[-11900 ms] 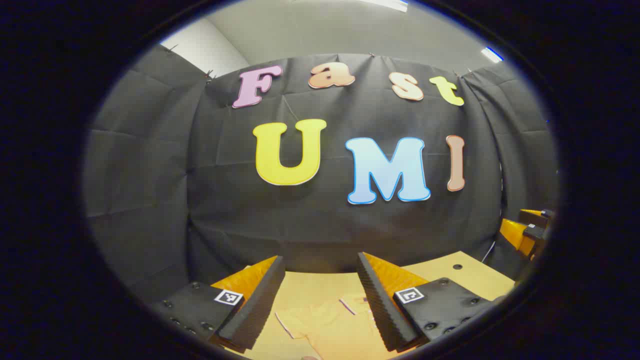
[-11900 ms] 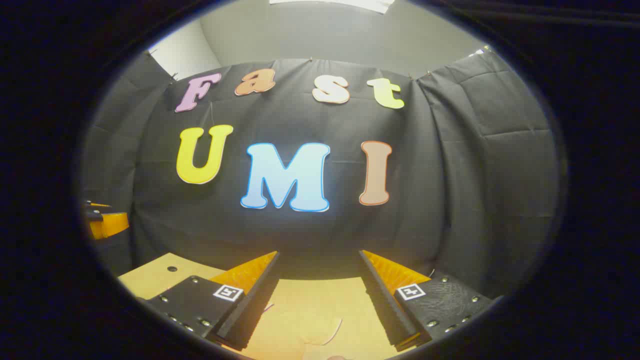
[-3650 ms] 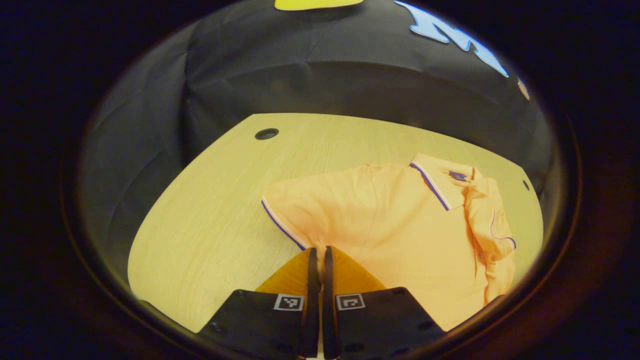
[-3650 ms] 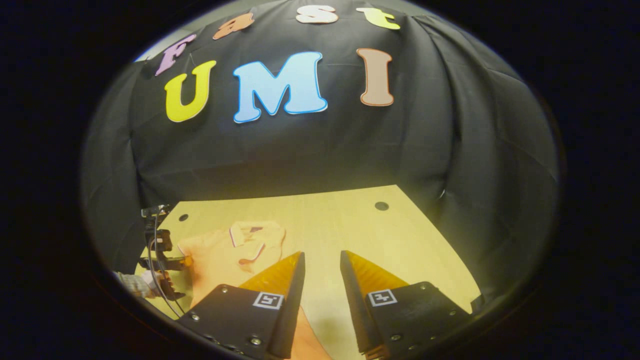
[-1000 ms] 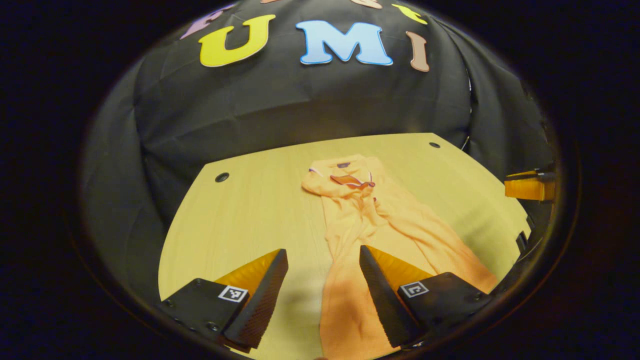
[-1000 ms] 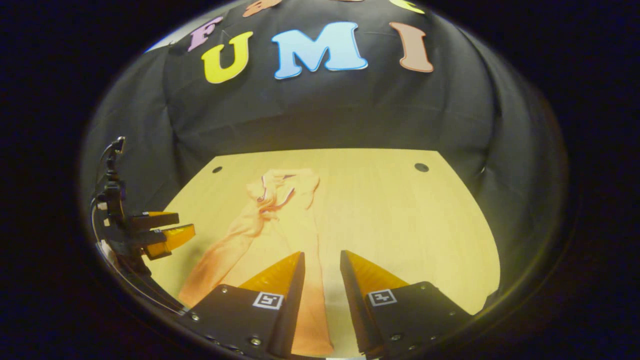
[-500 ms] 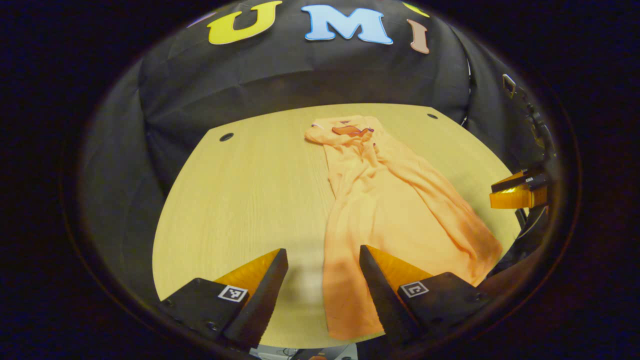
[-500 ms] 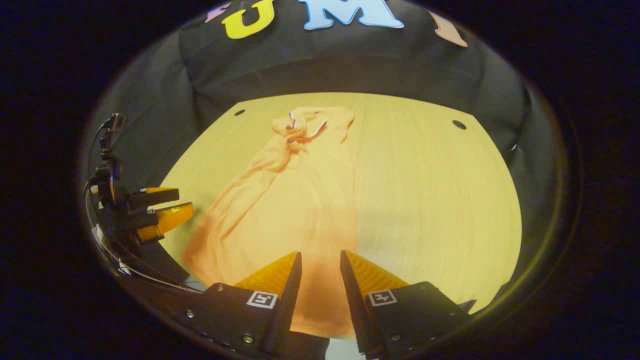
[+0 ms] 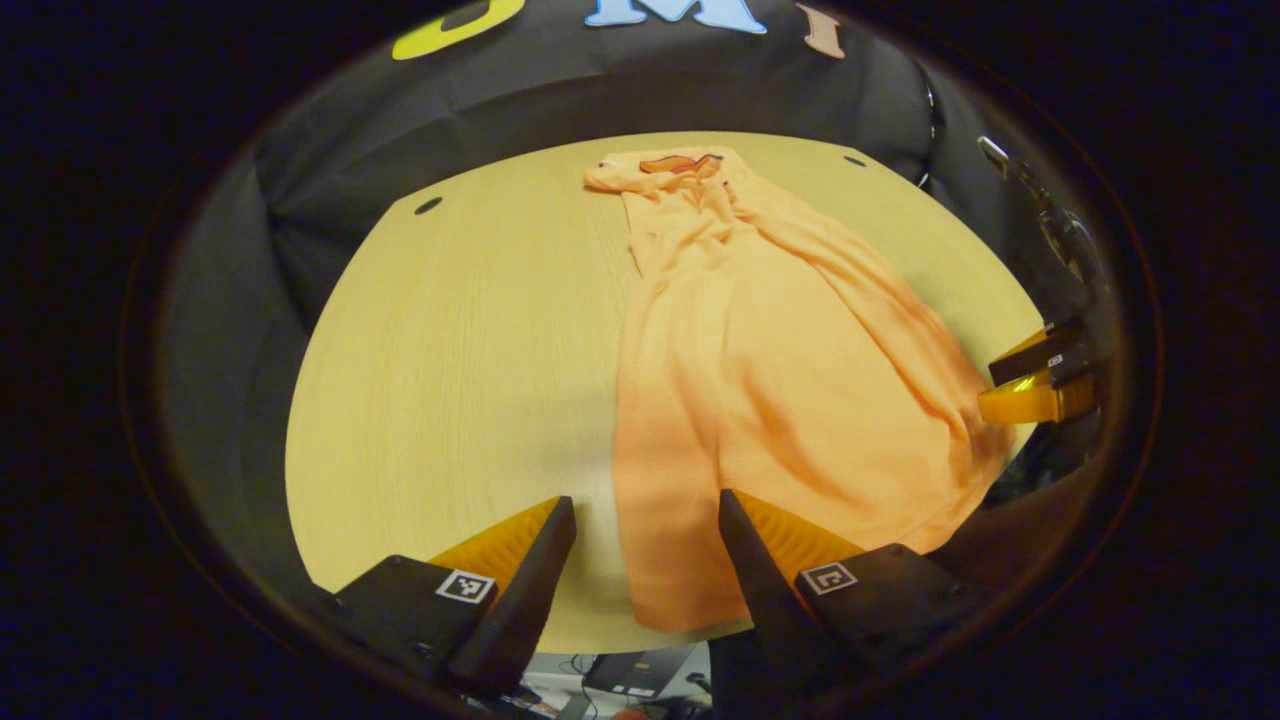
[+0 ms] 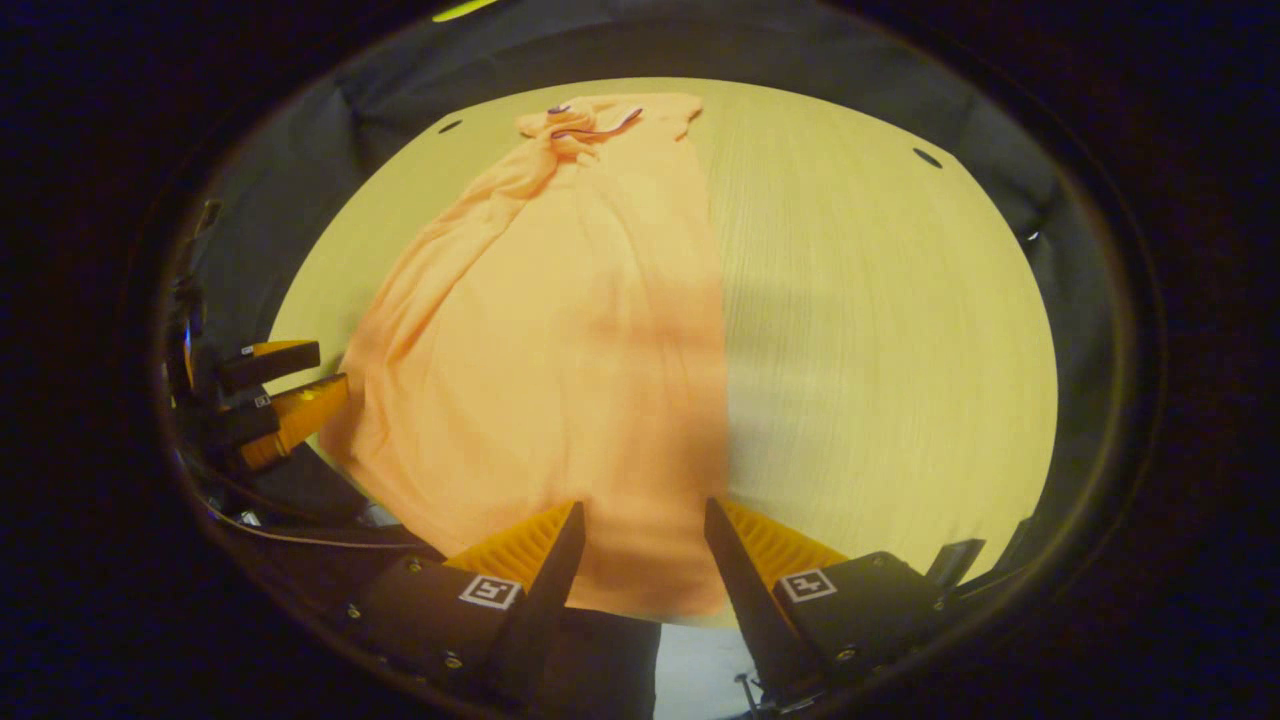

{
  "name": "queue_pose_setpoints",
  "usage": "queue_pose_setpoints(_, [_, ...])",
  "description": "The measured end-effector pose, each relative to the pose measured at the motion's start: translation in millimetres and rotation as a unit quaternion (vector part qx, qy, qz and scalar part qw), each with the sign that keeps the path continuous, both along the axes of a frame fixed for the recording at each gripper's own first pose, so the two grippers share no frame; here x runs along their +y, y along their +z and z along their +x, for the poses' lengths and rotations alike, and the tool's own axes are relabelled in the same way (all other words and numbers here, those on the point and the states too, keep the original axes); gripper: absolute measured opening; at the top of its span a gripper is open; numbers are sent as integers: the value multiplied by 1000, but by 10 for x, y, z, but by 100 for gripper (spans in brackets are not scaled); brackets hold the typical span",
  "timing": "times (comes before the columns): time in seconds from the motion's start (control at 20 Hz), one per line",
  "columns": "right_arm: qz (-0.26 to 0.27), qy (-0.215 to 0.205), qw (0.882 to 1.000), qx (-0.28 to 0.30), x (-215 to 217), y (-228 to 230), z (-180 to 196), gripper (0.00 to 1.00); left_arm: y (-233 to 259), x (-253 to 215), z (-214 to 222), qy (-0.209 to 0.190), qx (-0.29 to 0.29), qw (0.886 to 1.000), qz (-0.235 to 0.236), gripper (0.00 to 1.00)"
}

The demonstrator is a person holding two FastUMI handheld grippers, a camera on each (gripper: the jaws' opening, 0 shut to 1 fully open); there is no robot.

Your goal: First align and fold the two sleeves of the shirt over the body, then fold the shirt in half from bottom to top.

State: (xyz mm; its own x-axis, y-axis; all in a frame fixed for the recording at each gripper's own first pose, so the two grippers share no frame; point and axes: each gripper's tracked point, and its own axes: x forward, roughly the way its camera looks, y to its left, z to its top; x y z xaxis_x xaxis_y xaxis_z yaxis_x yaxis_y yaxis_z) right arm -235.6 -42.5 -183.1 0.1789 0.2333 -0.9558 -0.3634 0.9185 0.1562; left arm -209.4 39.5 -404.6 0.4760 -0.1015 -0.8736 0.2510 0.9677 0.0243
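An orange polo shirt [image 9: 760, 380] lies long and narrow on the light wooden table [image 9: 450, 350], its collar [image 9: 680, 162] at the far end and its hem at the near edge. My left gripper [image 9: 645, 515] is open, hovering above the hem's left corner with nothing between its fingers. In the right gripper view the shirt [image 10: 560, 320] runs from the collar [image 10: 595, 118] down to the hem. My right gripper [image 10: 642, 512] is open above the hem's right corner. The left gripper [image 10: 280, 392] hangs at the shirt's left side, the right gripper [image 9: 1035, 385] at its right side.
The table [image 10: 880, 300] has small round holes near its far corners [image 9: 428, 205] [image 10: 927, 157]. Black cloth walls close in the far side and both flanks. The near table edge lies just under both grippers, with floor clutter [image 9: 640, 672] below it.
Both grippers have drawn back to the near table edge and tilted down over the hem. The right gripper's fingers have spread wider. The shirt lies flatter and broader at the hem.
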Motion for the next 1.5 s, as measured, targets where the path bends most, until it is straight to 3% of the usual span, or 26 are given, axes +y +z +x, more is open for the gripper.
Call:
queue_pose_setpoints(0.25, [-28, 12, 999, 24, -105, -12, -93, 79, -137, -2, -90, 5, 38, 999, 8, 95])
queue_pose_setpoints(0.35, [-38, 18, 999, 26, -133, -36, -109, 79, -169, -28, -105, 1, 49, 999, 15, 100])
queue_pose_setpoints(0.45, [-49, 24, 998, 26, -161, -42, -108, 79, -158, -62, -93, -4, 51, 998, 21, 93])
queue_pose_setpoints(0.7, [-74, 53, 995, 30, -235, -57, -85, 82, -175, -127, -57, -10, 70, 997, 32, 91])
queue_pose_setpoints(0.85, [-76, 49, 995, 41, -225, -47, -113, 82, -177, -263, 58, 6, 57, 998, -6, 91])
queue_pose_setpoints(1.1, [-83, 54, 993, 57, -226, -38, -111, 82, -197, -304, 60, 6, 93, 996, -1, 90])
queue_pose_setpoints(1.2, [-88, 55, 993, 64, -233, -42, -105, 81, -198, -387, 55, -11, 105, 994, 2, 71])
queue_pose_setpoints(1.25, [-87, 50, 993, 66, -228, -41, -98, 73, -183, -431, 63, -19, 106, 994, 3, 64])
queue_pose_setpoints(1.3, [-86, 46, 993, 66, -220, -37, -74, 60, -172, -450, 112, -17, 99, 995, 1, 49])
queue_pose_setpoints(1.35, [-82, 42, 994, 65, -215, -43, -59, 36, -194, -457, 127, -1, 97, 995, -3, 36])
queue_pose_setpoints(1.4, [-79, 37, 994, 67, -212, -54, -50, 22, -199, -443, 116, 6, 100, 995, -5, 10])
queue_pose_setpoints(1.45, [-75, 37, 994, 67, -207, -54, -53, 8, -192, -438, 112, 8, 108, 994, -5, 10])
queue_pose_setpoints(1.5, [-75, 33, 994, 68, -223, -36, -44, 8, -213, -445, 124, 11, 107, 994, -3, 7])
